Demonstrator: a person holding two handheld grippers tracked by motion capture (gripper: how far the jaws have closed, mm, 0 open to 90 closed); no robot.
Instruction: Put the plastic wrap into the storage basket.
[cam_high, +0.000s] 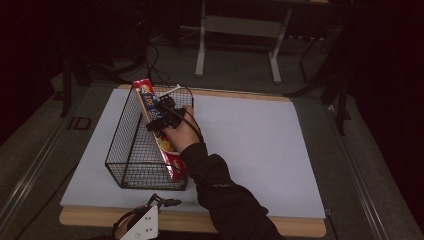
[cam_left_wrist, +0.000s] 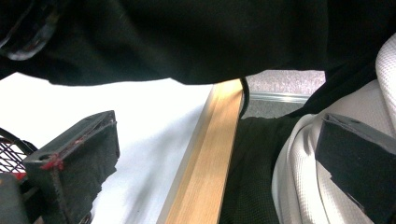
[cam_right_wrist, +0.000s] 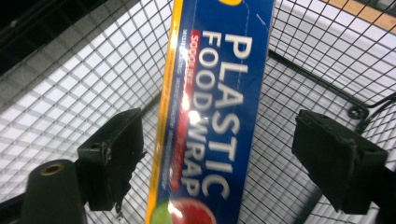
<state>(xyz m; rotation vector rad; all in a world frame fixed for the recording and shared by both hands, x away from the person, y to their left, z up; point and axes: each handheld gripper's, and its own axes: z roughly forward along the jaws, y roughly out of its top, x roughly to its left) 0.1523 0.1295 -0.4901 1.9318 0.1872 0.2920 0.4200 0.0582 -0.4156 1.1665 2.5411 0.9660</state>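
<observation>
A long blue and red box marked PLASTIC FOOD WRAP (cam_right_wrist: 219, 116) leans along the right wall inside a black wire basket (cam_high: 125, 150) on the white table top. Its upper end (cam_high: 145, 95) sticks out over the far rim. My right gripper (cam_high: 160, 117) hangs over the box in the basket. In the right gripper view it (cam_right_wrist: 222, 135) is open, with a jaw on either side of the box and a gap to each. My left gripper (cam_high: 150, 212) rests at the table's front edge, open (cam_left_wrist: 217, 149) and holding nothing.
A white sheet (cam_high: 250, 145) covers the table, with a wooden edge (cam_left_wrist: 210, 163) along the front. The person's dark sleeve (cam_high: 225, 195) reaches in across the front middle. Table legs and cables (cam_high: 235, 45) stand on the floor beyond.
</observation>
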